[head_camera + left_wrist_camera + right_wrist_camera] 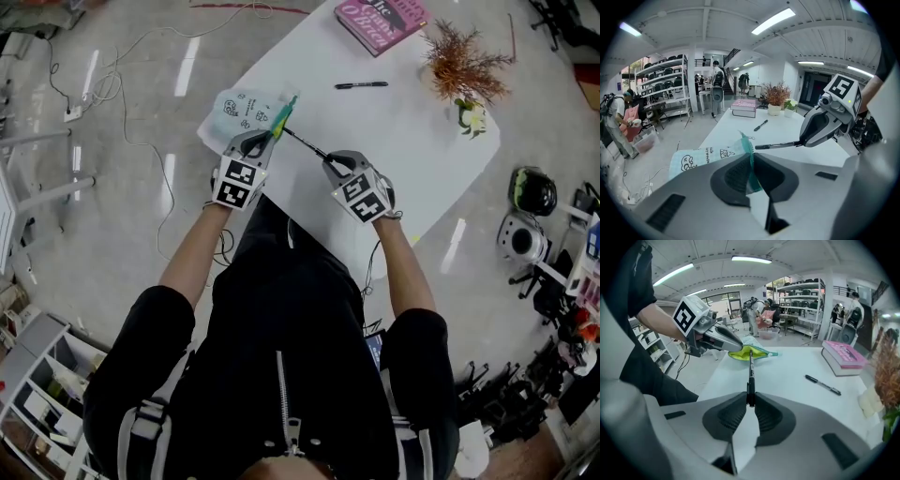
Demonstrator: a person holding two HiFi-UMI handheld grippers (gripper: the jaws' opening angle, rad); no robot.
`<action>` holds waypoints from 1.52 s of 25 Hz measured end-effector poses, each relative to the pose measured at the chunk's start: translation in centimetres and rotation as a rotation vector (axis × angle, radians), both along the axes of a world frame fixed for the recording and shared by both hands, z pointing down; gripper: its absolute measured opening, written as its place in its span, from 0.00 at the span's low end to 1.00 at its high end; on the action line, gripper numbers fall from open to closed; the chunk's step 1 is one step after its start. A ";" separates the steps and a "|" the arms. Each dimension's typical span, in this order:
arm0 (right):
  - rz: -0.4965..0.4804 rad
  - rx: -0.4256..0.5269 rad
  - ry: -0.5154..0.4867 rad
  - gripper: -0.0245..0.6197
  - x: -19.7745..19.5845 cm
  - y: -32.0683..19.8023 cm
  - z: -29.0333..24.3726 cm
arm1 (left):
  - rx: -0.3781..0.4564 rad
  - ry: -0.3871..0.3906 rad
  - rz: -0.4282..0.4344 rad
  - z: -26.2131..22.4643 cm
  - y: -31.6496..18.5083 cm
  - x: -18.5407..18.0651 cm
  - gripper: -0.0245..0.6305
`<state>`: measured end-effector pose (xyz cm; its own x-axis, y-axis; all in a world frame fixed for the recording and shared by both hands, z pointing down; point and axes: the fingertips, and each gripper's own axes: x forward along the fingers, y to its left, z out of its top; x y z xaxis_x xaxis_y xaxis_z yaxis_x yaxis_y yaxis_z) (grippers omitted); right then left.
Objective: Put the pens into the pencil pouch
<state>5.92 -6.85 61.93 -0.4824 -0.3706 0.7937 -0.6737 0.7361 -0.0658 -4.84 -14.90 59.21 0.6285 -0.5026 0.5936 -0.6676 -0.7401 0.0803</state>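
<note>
Left claw: the left gripper [751,164] is clamping shut on the teal zipper edge of the pale blue printed fabric pencil pouch [242,110], propping its mouth up at the near left corner of the white table [412,169].
Right claw: the right gripper [750,404] is pinching the tail end of a slim black pen [750,373], jaws closed on the barrel, with the tip aiming straight at the pouch's yellow-green lining.
Pen tip: it is sitting right at the opening; whether it is already past the lip is not showing clearly.
Waiting pen: a second capped black pen [361,85] is lying on the table well apart from the pouch, over towards the pink hardback book [380,21].
Risk, the miss: the mouth is looking narrow and floppy, so a slightly off line is likely sending the tip under the fabric or against the zipper.
Risk, the grip: holding only the very tail is leaving the pen free to pivot if the tip snags.
Risk, the pouch: a hard push may be tugging the zipper edge out of the left pinch and collapsing the opening.
</note>
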 end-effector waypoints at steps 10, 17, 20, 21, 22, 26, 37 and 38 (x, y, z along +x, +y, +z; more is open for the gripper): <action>-0.066 -0.045 0.009 0.14 -3.0 -2.6 0.7 | 0.005 -0.022 0.068 0.2 0.5 0.1 0.10; -0.079 -0.059 -0.016 0.14 -4.8 -4.4 0.8 | -0.010 -0.006 0.099 0.1 0.7 0.1 0.10; -0.068 -0.066 -0.043 0.14 -5.5 -5.1 0.5 | -0.025 -0.004 0.115 0.4 0.8 0.1 0.10; -0.064 -0.068 -0.056 0.14 -5.9 -5.3 0.3 | -0.031 -0.002 0.116 0.4 0.9 0.0 0.10; -0.059 -0.070 -0.068 0.14 -6.1 -5.6 0.1 | -0.037 0.005 0.117 0.2 0.9 0.0 0.10; -0.025 -0.079 -0.130 0.14 -7.0 -6.7 -0.4 | -0.055 0.054 0.127 -0.7 0.9 0.5 0.10; -0.004 -0.057 -0.206 0.14 -8.7 -8.4 -0.6 | -0.103 0.142 0.123 -1.9 0.4 0.6 0.10; -0.007 -0.051 -0.207 0.14 -8.8 -8.5 -0.6 | -0.106 0.151 0.124 -2.1 0.4 0.8 0.10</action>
<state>-2.88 -15.34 61.30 -0.6397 -0.3288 0.6947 -0.6368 0.7330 -0.2394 -4.08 -14.52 57.14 0.7677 -0.3555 0.5331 -0.5462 -0.7981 0.2544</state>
